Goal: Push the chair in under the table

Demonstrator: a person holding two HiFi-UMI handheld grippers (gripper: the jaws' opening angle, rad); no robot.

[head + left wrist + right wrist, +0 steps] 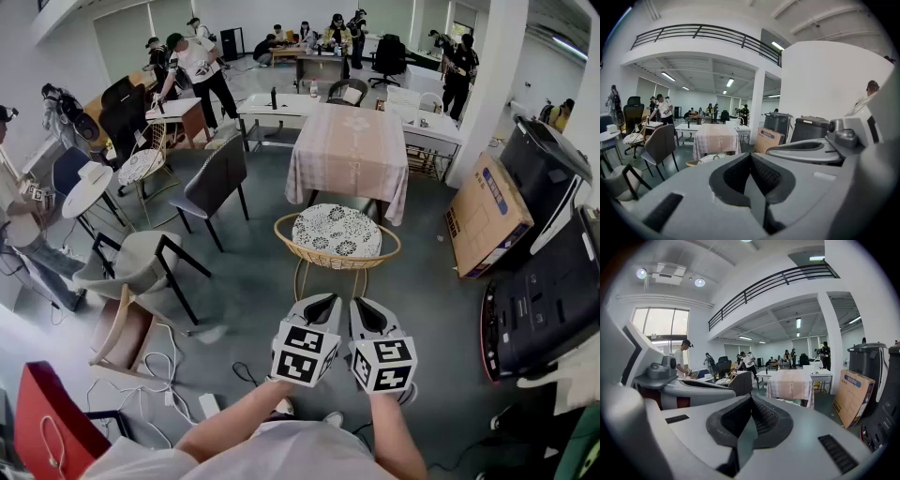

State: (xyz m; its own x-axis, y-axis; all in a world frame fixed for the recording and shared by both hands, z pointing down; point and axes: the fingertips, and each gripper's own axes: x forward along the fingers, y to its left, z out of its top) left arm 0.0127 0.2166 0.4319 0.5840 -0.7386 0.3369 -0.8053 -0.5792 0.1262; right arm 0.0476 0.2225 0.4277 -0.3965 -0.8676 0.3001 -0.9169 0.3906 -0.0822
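A round wicker chair (337, 240) with a black-and-white patterned cushion stands on the grey floor, just in front of the table (349, 150) draped in a pale checked cloth. Both show small in the left gripper view, chair (707, 159) and table (716, 139), and the table (791, 382) shows in the right gripper view. My left gripper (325, 302) and right gripper (361, 307) hang side by side a little short of the chair's near rim, both shut with nothing between the jaws. Neither touches the chair.
A dark grey chair (215, 184) stands left of the table, and a beige chair (141, 267) lies further left. A cardboard box (487, 216) and black bins (548, 291) line the right side. White tables (281, 108) and several people fill the back of the room.
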